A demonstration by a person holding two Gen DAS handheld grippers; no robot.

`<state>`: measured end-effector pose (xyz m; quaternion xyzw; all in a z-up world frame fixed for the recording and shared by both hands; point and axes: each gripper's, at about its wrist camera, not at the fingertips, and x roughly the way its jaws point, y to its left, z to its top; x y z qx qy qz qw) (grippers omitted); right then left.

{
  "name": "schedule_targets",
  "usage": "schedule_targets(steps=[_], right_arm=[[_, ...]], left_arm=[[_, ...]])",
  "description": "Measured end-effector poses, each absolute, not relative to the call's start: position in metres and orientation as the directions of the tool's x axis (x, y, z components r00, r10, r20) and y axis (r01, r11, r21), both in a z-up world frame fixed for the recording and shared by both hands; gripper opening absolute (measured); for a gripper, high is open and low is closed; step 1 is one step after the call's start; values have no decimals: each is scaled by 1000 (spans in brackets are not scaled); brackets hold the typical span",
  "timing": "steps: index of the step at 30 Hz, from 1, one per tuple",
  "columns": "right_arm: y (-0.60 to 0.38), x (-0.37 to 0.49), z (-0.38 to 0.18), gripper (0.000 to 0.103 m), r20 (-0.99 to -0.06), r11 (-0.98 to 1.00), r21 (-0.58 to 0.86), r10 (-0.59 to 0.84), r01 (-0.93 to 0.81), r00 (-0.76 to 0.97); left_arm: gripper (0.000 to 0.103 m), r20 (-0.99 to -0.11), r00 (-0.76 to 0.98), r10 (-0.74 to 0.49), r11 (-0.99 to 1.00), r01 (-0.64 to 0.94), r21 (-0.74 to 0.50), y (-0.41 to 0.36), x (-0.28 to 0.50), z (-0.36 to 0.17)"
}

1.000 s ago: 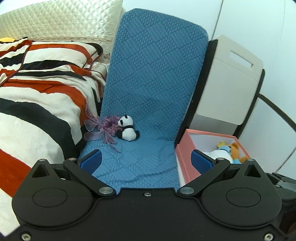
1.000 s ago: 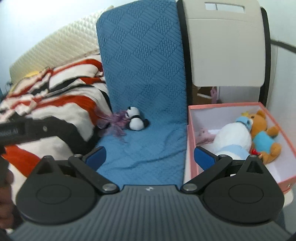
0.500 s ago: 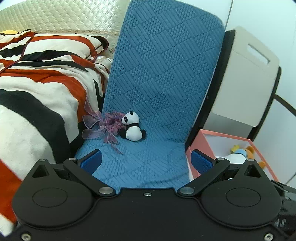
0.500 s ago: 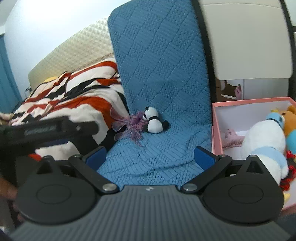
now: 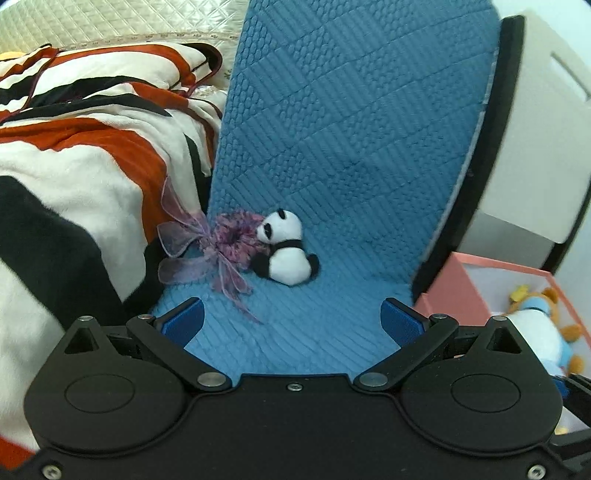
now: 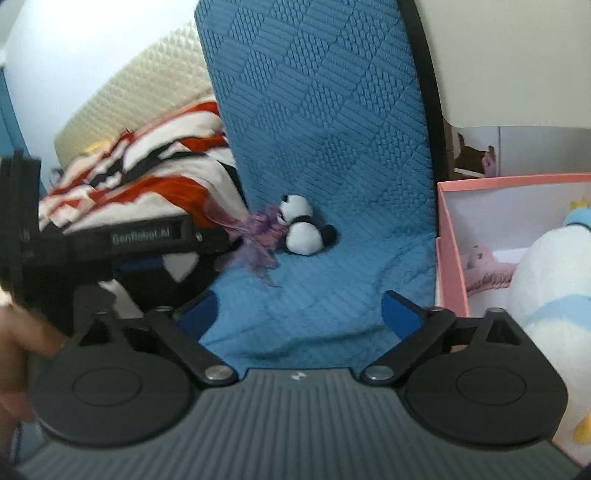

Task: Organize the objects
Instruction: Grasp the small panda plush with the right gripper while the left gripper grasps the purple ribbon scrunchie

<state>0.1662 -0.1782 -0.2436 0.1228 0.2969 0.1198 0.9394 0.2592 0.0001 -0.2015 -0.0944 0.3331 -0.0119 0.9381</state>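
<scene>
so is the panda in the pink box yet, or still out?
Out. The panda lies on the blue cushion beside the purple bow, clear of the pink box.

Straight ahead of the claw a blue quilted seat cover (image 5: pixel 351 147) lies over a chair, soft and bumpy, running up the chair back. The chair has a black frame (image 5: pixel 491 155) along its right edge. To the left of the claw is a bed with a fluffy blanket (image 5: pixel 74 155) in red, black and cream stripes. Behind the blanket, up and to the left, stands a cream quilted headboard (image 5: pixel 110 22). To the right, behind the chair, sits a cream box with a slot handle (image 5: pixel 543 122). The wall (image 6: pixel 74 44) far left is pale and bright with light.
</scene>
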Motion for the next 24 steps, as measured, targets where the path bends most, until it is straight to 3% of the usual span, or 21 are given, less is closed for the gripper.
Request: schedule_targets(steps=[2,10,15,19,24], right_arm=[[-176,175,-246,84,-538,940,304,305,-156,786],[-163,213,-249,83,-504,951,256,285,-174,816],[-149,246,-256,76,-495,962,194,265,-192,827],[-139,277,-267,65,-526,959,179,282,-220,802],[-127,309,-285,65,-564,960,140,279,-243,777]], left_arm=[[102,-629,774,-77,982,-49,-181,5,271,-208],[101,-650,757,-72,979,-72,-191,30,312,-227],[100,-671,736,-83,976,-76,-204,44,341,-245],[100,-695,713,-93,969,-96,-229,56,365,-260],[100,-712,696,-86,966,-116,-231,64,392,-271]])
